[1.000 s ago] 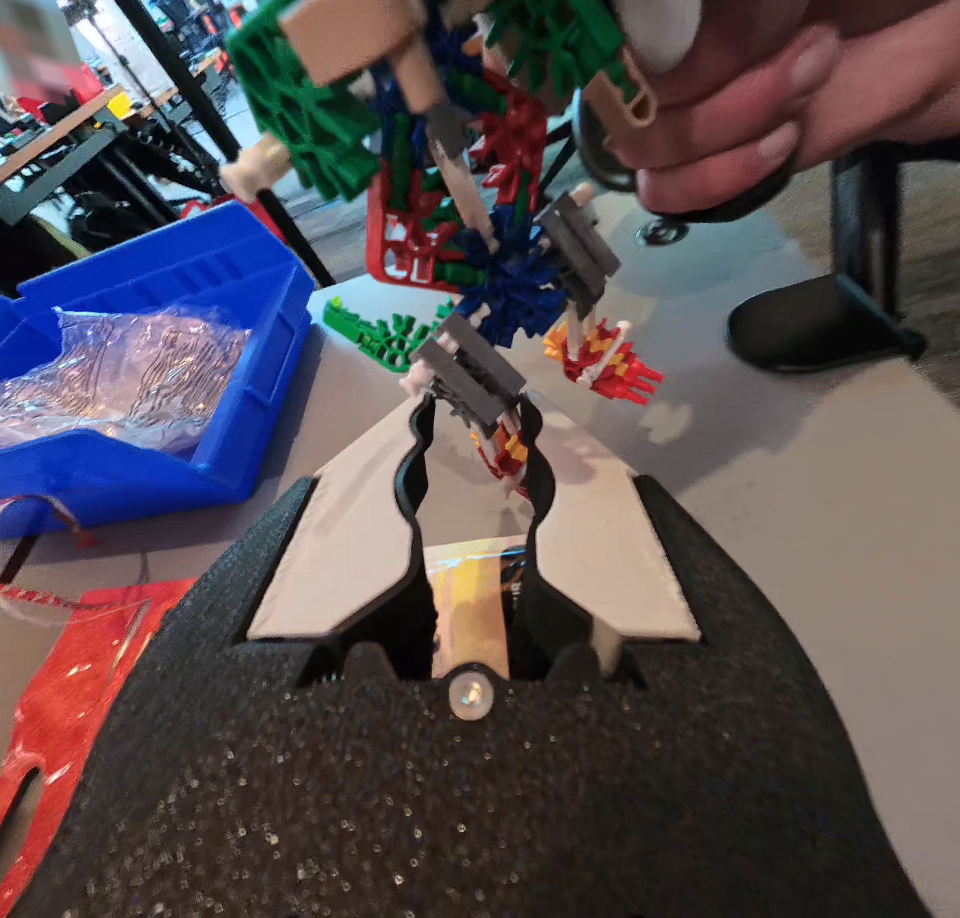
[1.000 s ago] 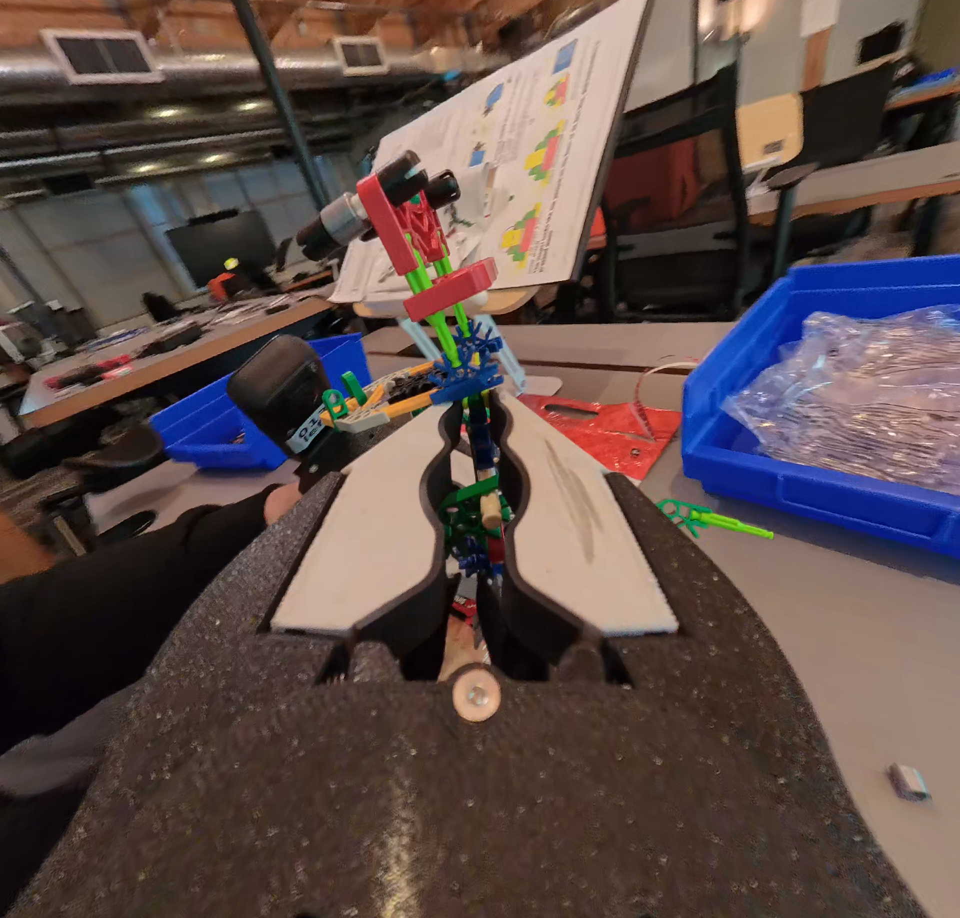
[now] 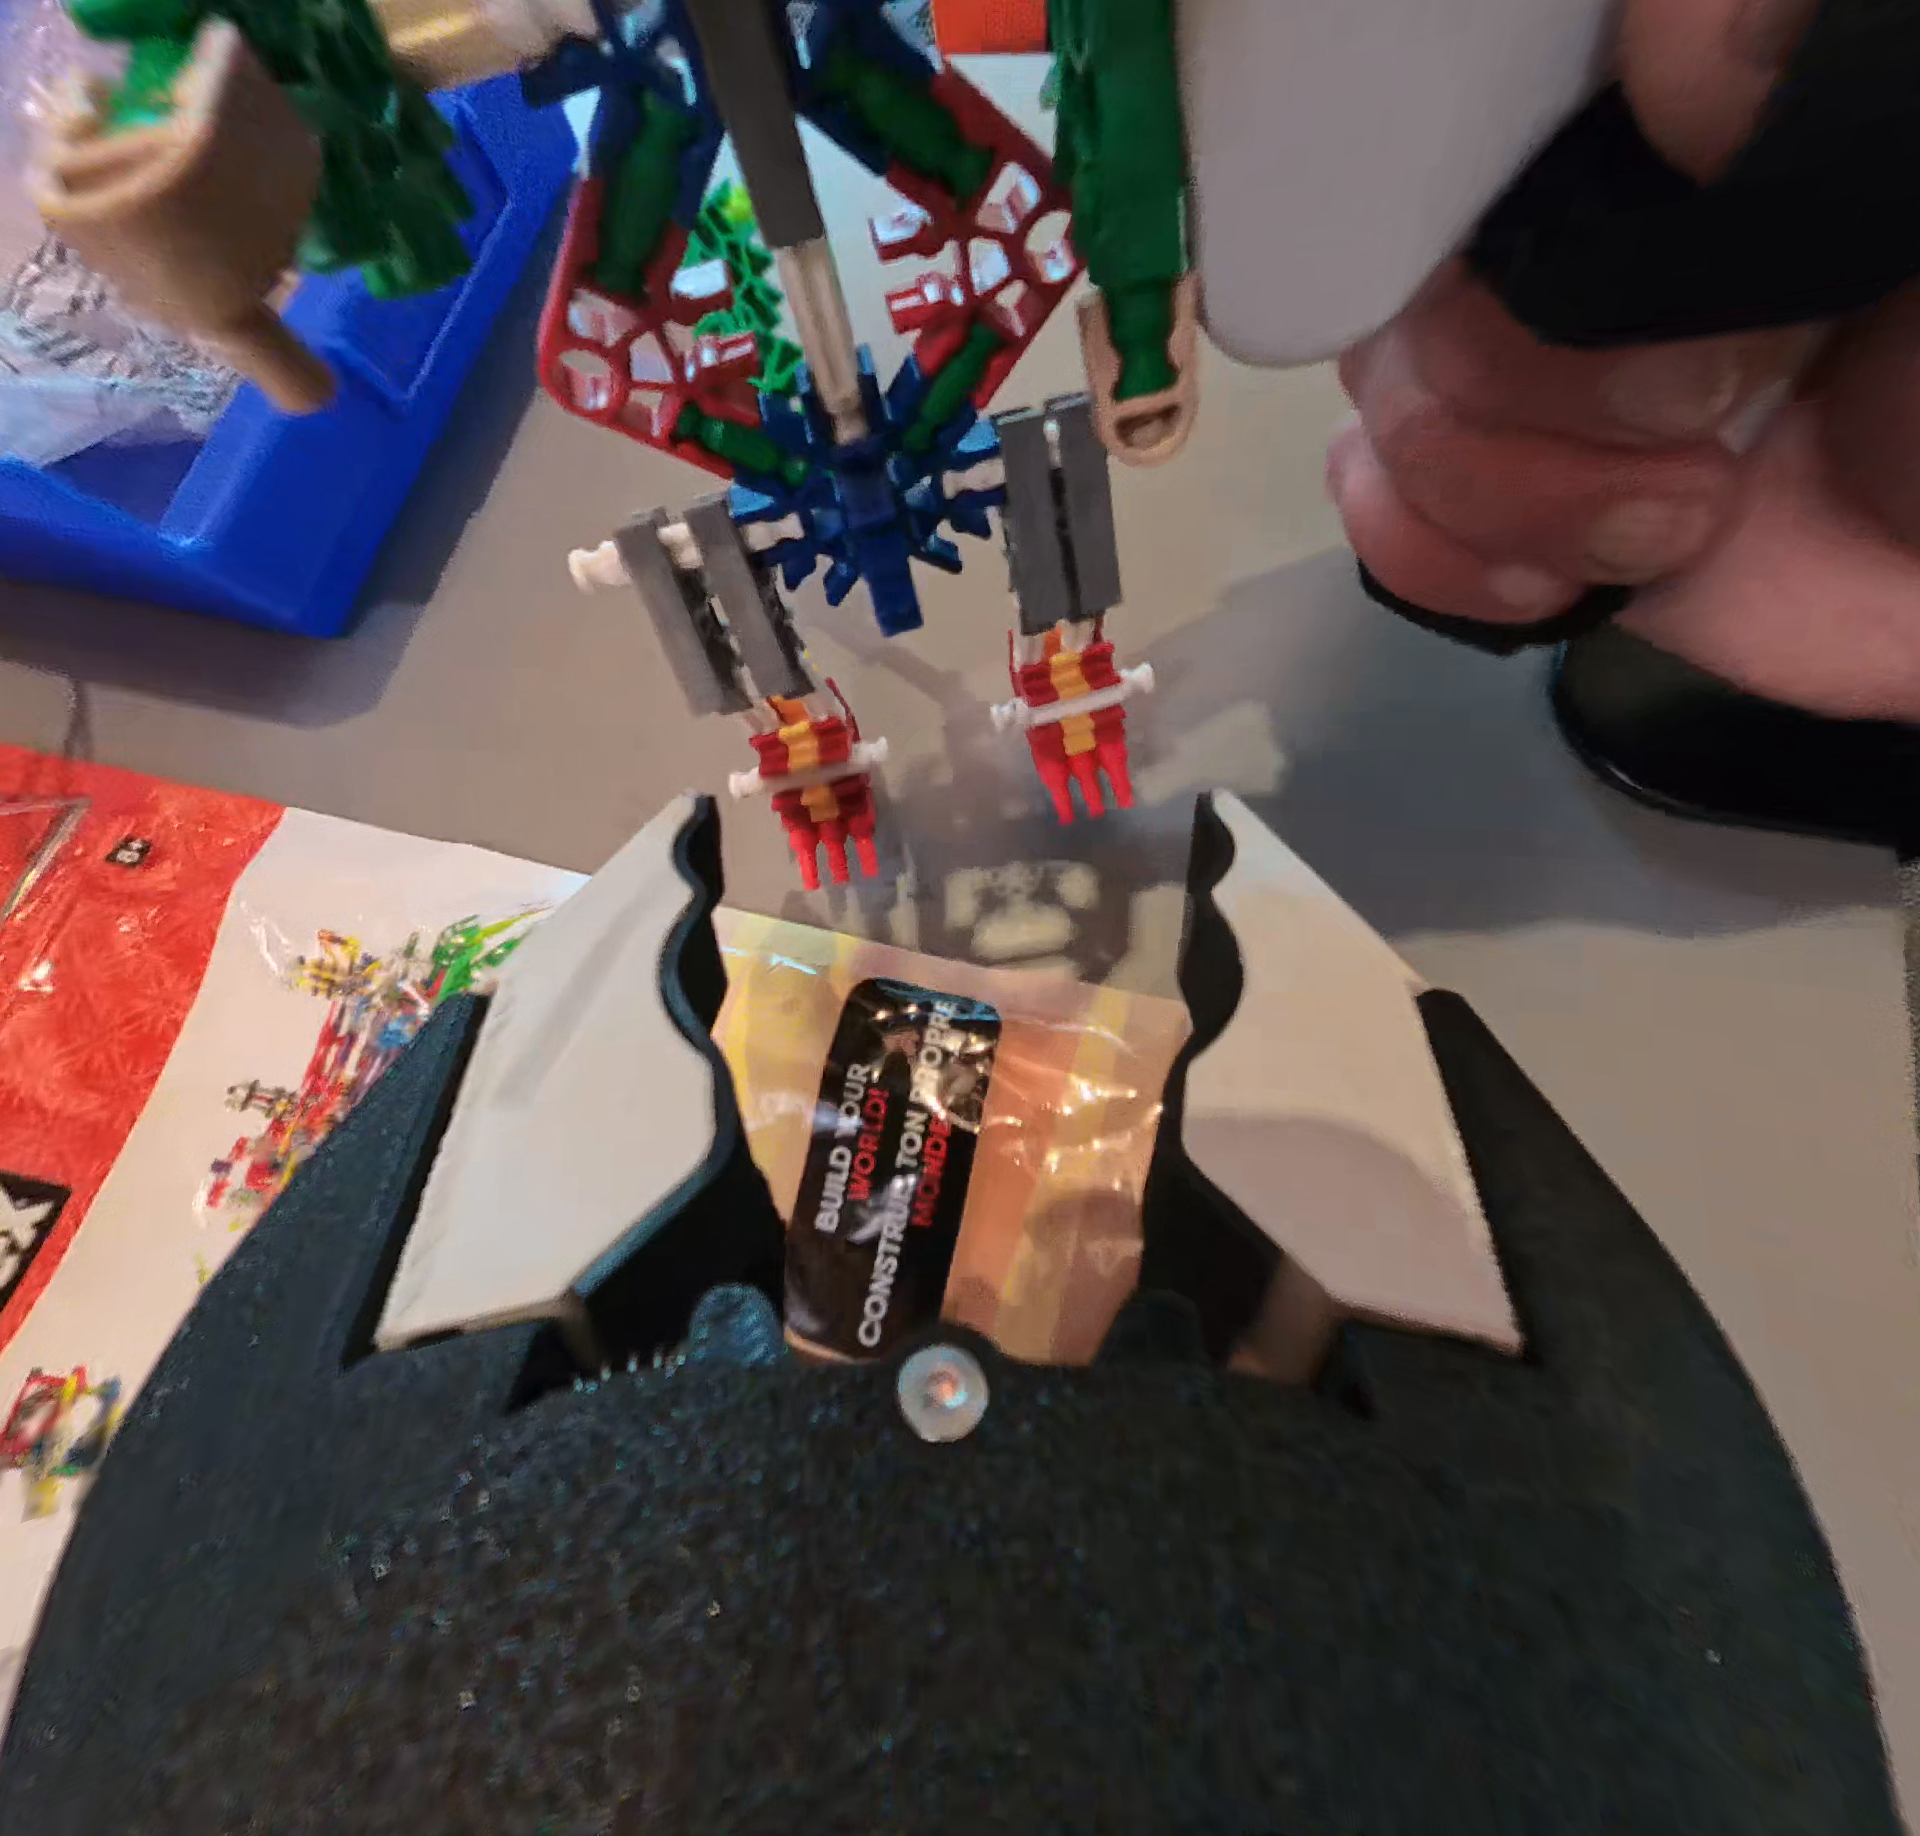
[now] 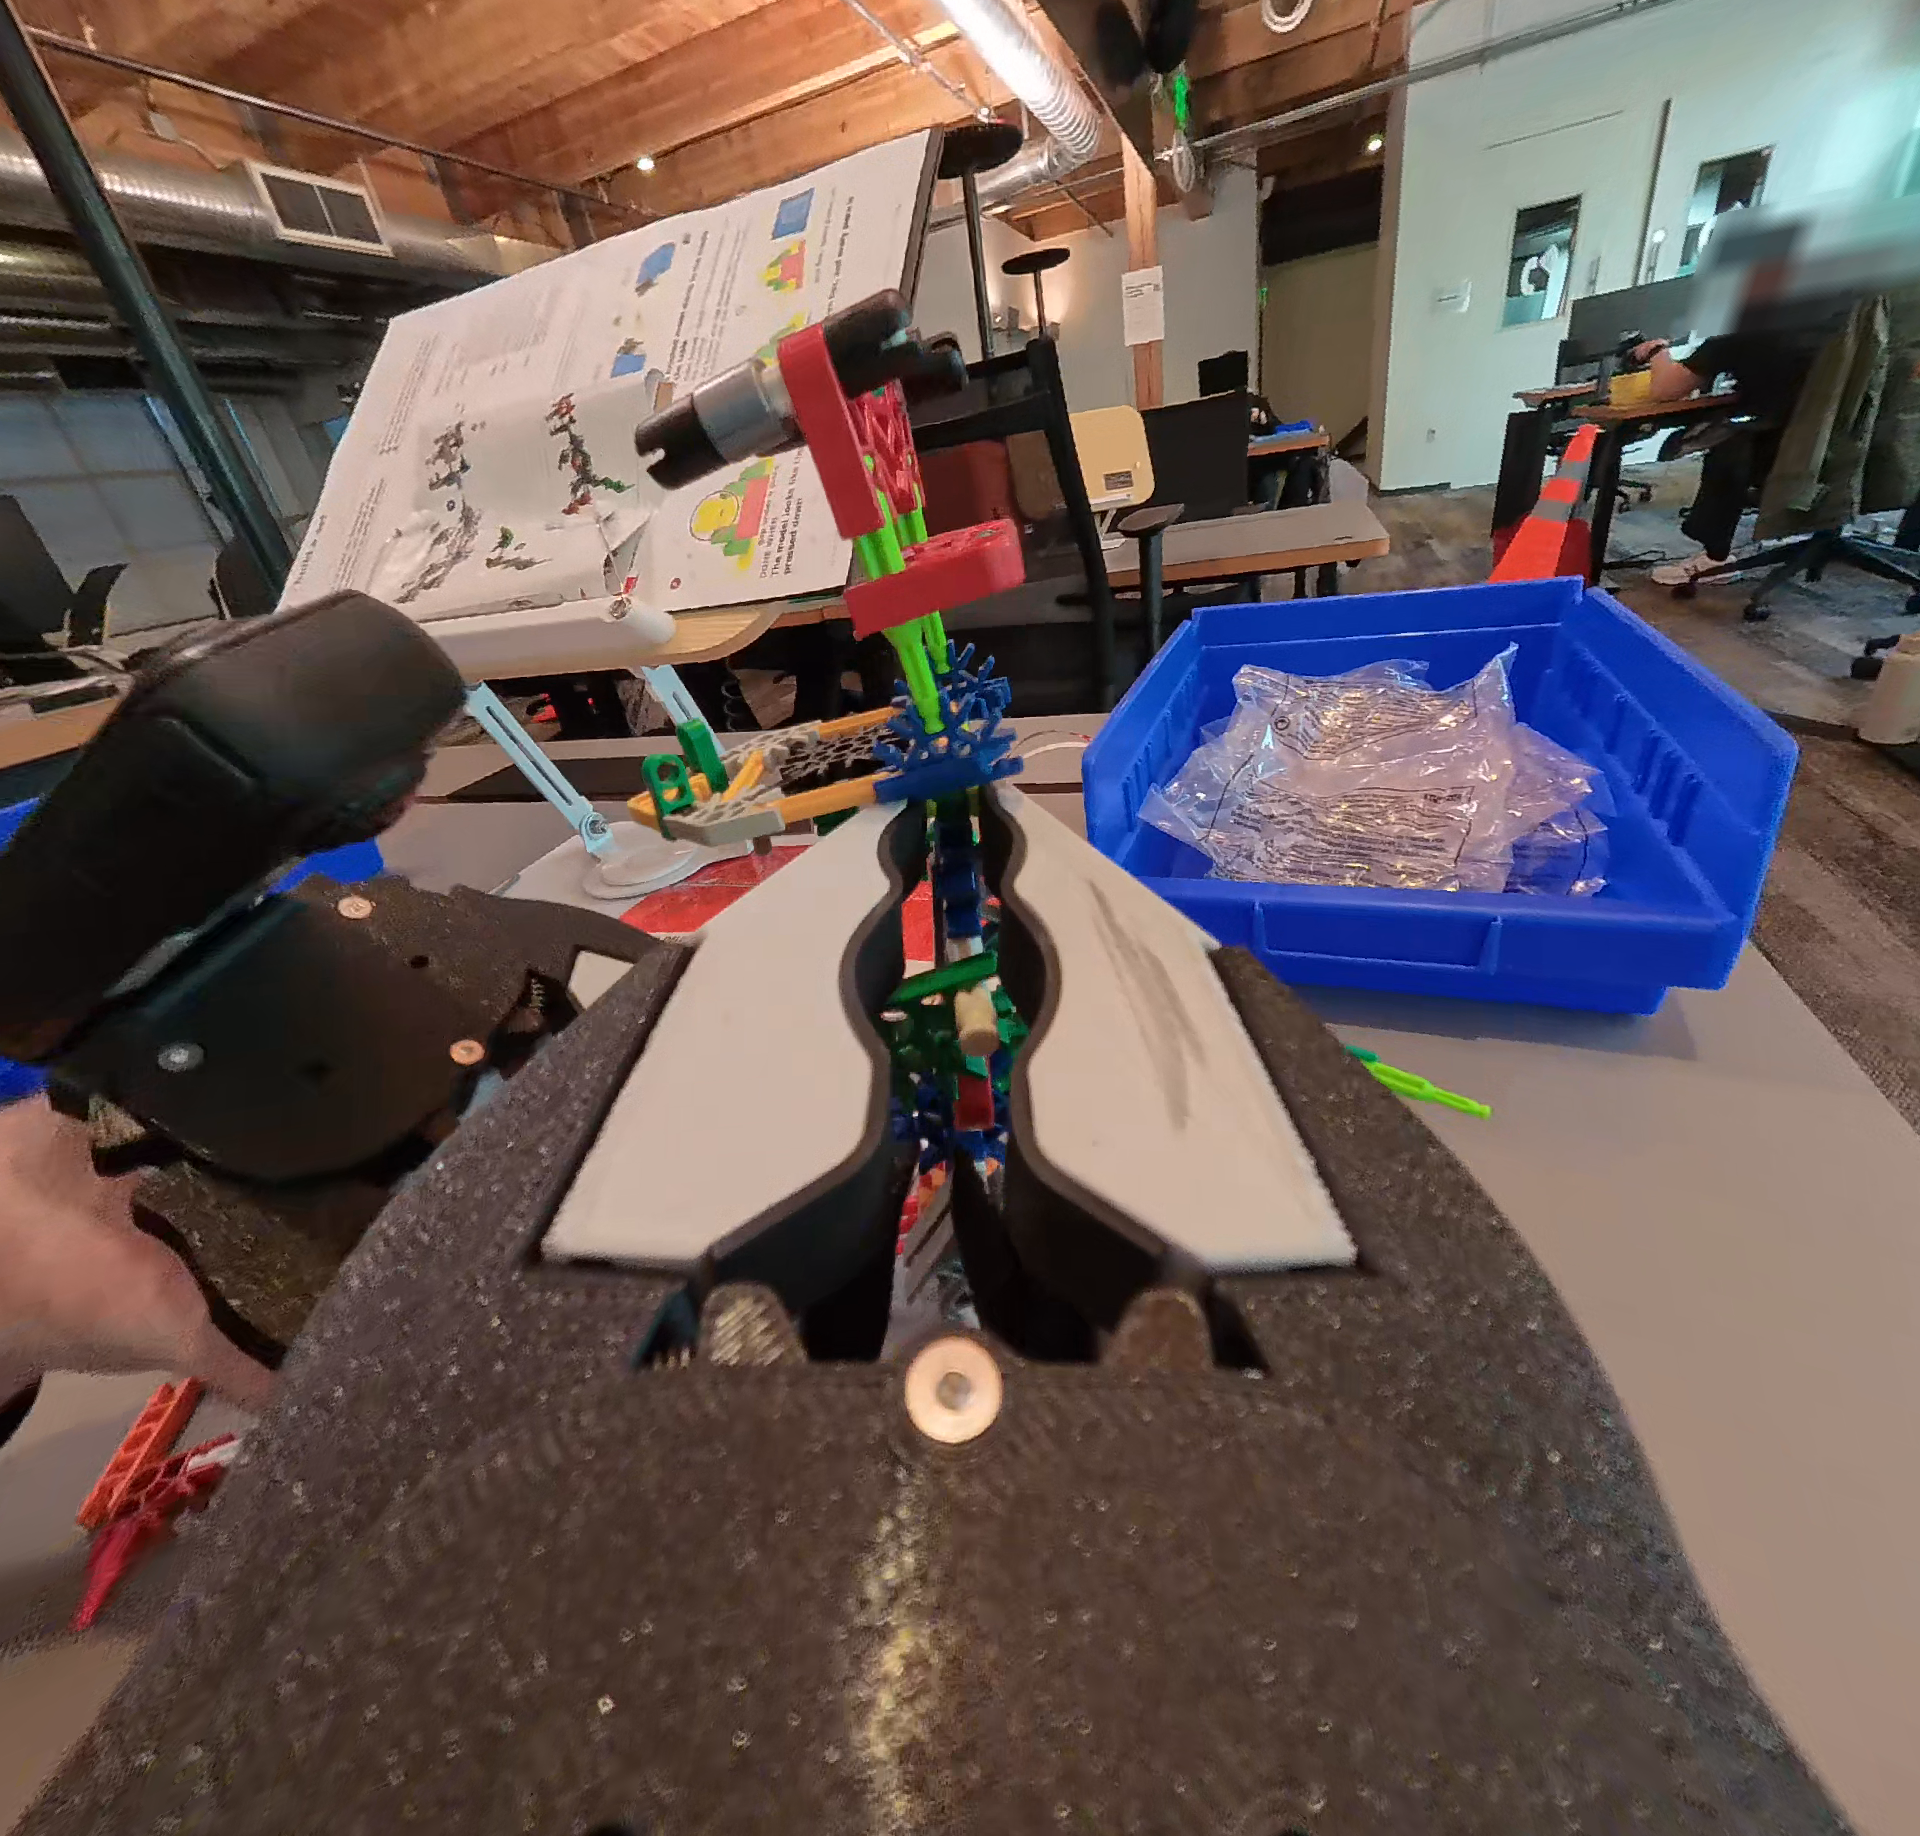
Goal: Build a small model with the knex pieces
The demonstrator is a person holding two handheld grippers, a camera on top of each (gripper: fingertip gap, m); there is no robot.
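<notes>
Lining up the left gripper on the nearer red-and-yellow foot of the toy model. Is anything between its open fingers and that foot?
Nothing visible. The left gripper is open, and the nearer foot hangs just ahead of its left fingertip, clear of the grey table. The right gripper holds the model up; a printed plastic bag lies on the table beneath the fingers.

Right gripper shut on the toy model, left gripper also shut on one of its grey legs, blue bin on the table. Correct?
One error: the left gripper is open, its fingers spread and holding nothing, as the left wrist view shows. The right gripper is shut on the toy model; the blue bin is on the table.
</notes>
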